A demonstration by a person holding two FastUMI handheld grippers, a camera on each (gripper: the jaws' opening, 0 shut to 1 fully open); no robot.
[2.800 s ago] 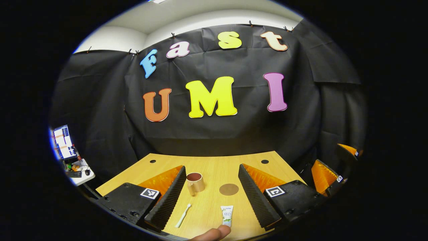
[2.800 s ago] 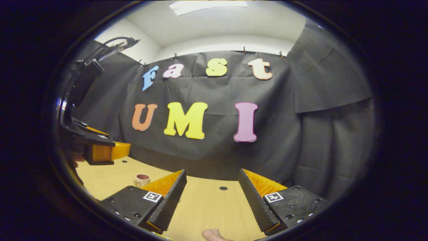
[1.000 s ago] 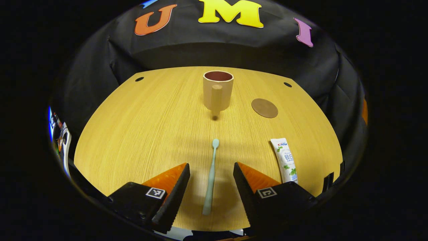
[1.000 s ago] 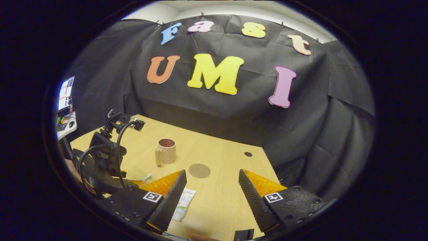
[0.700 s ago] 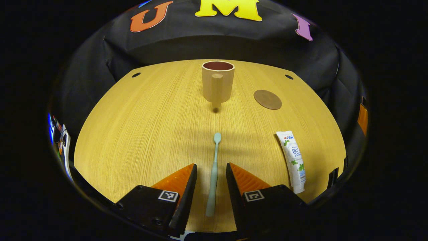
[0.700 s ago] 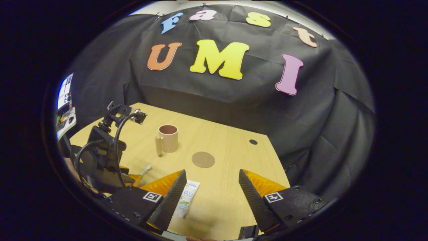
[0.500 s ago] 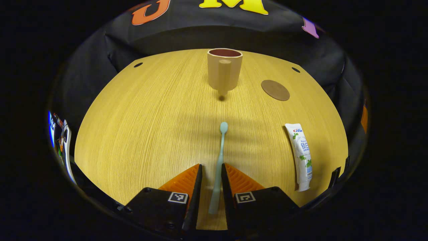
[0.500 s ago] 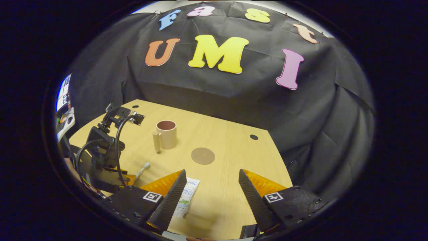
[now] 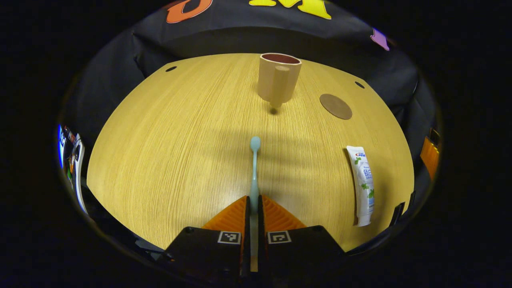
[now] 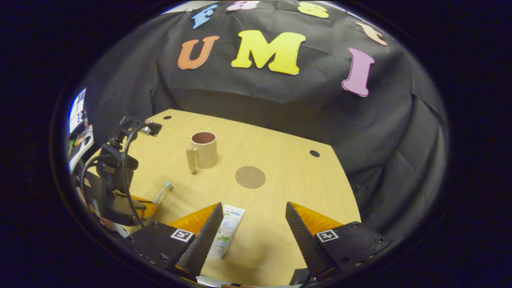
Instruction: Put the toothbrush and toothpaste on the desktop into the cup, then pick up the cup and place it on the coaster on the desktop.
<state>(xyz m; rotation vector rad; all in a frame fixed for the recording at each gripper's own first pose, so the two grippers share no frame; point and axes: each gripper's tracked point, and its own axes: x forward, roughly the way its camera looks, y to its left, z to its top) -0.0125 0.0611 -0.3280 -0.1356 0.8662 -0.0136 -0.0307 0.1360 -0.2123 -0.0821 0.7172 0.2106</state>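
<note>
Now left gripper [image 9: 252, 208] jaws, spread a second ago, pinch the brush [image 9: 254, 168] handle on the bench [image 9: 168, 136]; lift to cup [image 9: 279, 78] next. Right gripper [image 10: 253, 224] spread above the paste [image 10: 227, 230].

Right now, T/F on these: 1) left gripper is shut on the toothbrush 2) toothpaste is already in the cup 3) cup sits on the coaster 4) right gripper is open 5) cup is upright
1) The left gripper is shut on the toothbrush. True: both fingers press its handle.
2) The toothpaste is already in the cup. False: it lies flat on the desk, apart from the cup.
3) The cup sits on the coaster. False: it stands on bare desk beside the coaster, which has nothing on it.
4) The right gripper is open. True: its fingers stand wide apart, above the desk by the toothpaste.
5) The cup is upright. True: its opening faces up.
</note>
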